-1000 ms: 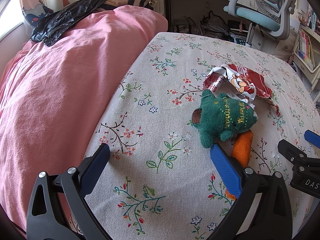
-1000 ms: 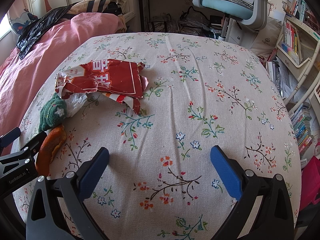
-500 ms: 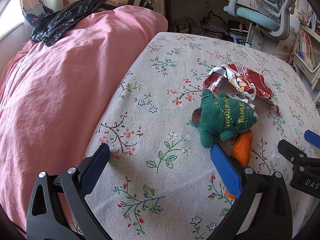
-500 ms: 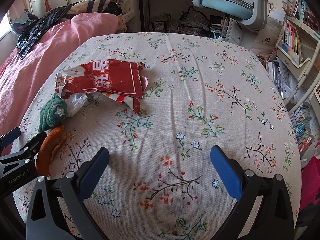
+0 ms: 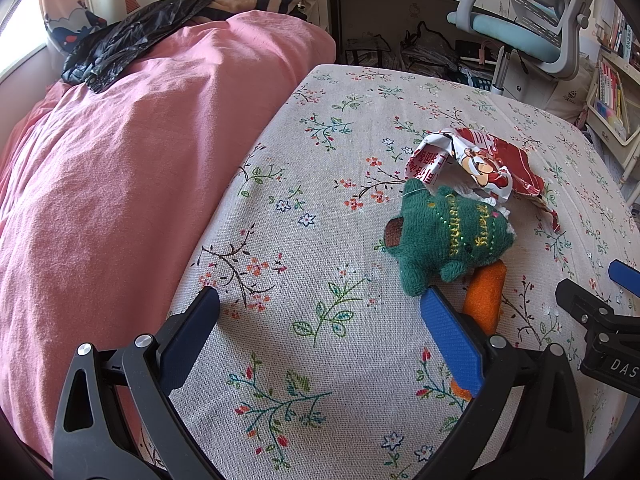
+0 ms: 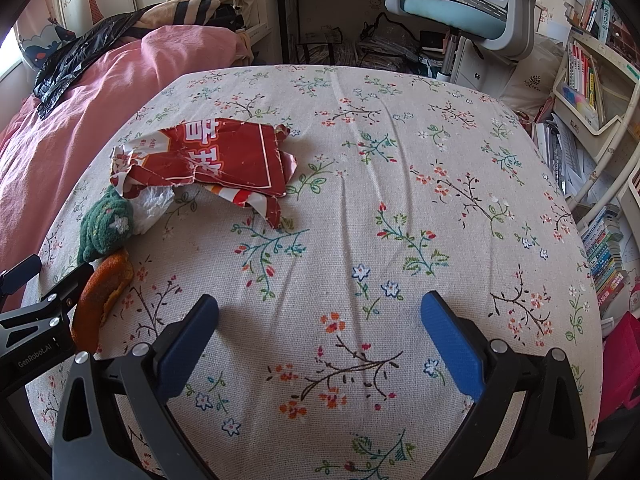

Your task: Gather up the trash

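Observation:
A torn red and white snack wrapper (image 6: 224,160) (image 5: 476,164) lies crumpled on the floral sheet (image 6: 360,208), with a white crumpled piece (image 6: 154,202) tucked under its near edge. A green knitted toy (image 5: 444,236) (image 6: 105,226) rests against it, and an orange plush carrot (image 5: 486,296) (image 6: 104,296) lies just below the toy. My left gripper (image 5: 320,312) stands open over bare sheet, its right finger beside the carrot. My right gripper (image 6: 320,316) is open too, well to the right of the wrapper, with nothing between its fingers.
A pink duvet (image 5: 120,168) fills the left half of the bed, with a black plastic bag (image 5: 120,52) at its far end. Beyond the bed stand a blue-seated office chair (image 6: 460,16), a desk and bookshelves (image 6: 588,92) on the right.

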